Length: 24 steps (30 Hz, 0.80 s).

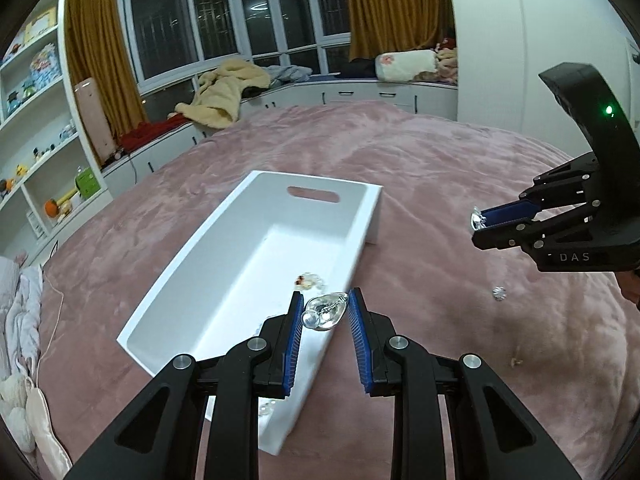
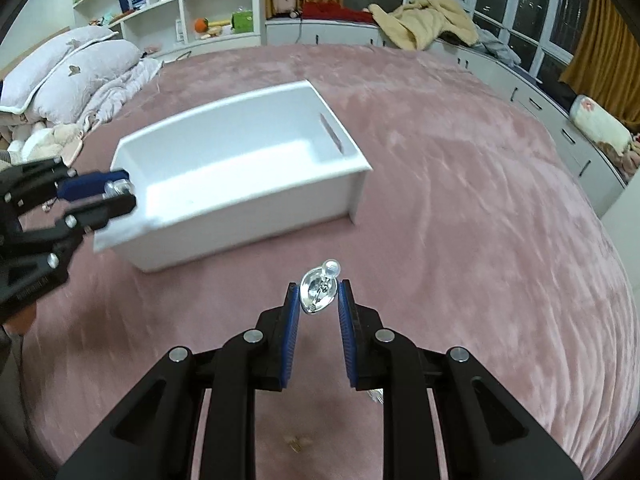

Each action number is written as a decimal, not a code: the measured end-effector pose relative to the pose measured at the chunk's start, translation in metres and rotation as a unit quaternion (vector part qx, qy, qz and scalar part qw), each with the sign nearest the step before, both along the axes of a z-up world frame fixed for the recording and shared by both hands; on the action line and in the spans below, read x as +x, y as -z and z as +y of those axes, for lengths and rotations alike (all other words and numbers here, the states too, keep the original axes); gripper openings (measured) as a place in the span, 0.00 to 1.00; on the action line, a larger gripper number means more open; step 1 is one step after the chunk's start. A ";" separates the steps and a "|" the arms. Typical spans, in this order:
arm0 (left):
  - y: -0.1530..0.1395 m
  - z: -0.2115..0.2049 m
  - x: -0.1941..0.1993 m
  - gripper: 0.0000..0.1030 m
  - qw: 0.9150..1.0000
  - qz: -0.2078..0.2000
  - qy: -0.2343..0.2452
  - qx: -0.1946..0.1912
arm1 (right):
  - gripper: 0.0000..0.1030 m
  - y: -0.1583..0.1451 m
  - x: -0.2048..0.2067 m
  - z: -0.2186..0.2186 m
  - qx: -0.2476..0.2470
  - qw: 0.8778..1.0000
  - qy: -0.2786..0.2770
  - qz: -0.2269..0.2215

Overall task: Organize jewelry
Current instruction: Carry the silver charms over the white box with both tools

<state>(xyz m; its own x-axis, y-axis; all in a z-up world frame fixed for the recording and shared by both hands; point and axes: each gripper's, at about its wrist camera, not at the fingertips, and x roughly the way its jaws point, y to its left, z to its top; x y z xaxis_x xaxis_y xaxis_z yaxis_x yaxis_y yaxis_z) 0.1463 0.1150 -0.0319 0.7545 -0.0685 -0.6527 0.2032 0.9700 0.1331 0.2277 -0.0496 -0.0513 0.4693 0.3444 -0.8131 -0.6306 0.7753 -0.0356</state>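
A white box (image 1: 224, 240) with a handle slot lies on the pink bedspread; it also shows in the right wrist view (image 2: 256, 216). My left gripper (image 1: 325, 307) is shut on a silver teardrop jewel (image 1: 323, 313), held over the box's near right rim. A small pale ornament (image 1: 309, 280) lies inside the box. My right gripper (image 2: 319, 294) is shut on a second silver teardrop jewel (image 2: 318, 294), held above the bedspread in front of the box. The right gripper shows in the left wrist view (image 1: 478, 222), right of the box. The left gripper shows in the right wrist view (image 2: 120, 190).
A small round sparkly piece (image 1: 499, 292) and a tiny gold piece (image 1: 516, 361) lie on the bedspread (image 1: 440, 160) right of the box. Pillows and a quilt (image 2: 80, 68) are piled at the bed's head. Shelves (image 1: 36, 128) and a window bench (image 1: 280, 84) stand beyond.
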 end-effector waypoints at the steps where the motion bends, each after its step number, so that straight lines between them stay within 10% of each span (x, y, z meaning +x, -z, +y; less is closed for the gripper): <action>1: 0.001 0.003 0.001 0.27 1.000 0.000 -0.003 -0.001 | 0.20 0.000 0.002 0.007 -0.001 1.000 -0.004 -0.002; 24: 0.050 0.069 0.033 0.27 0.996 0.051 -0.076 -0.013 | 0.20 0.033 0.037 0.140 0.003 0.999 -0.048 0.012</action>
<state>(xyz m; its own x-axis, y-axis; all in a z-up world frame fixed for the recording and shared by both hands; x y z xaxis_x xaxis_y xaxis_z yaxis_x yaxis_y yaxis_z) 0.1791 0.1838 -0.0815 0.6869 0.0244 -0.7263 0.0642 0.9935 0.0941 0.2651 0.0903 -0.0838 0.4135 0.3928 -0.8214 -0.7030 0.7110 -0.0139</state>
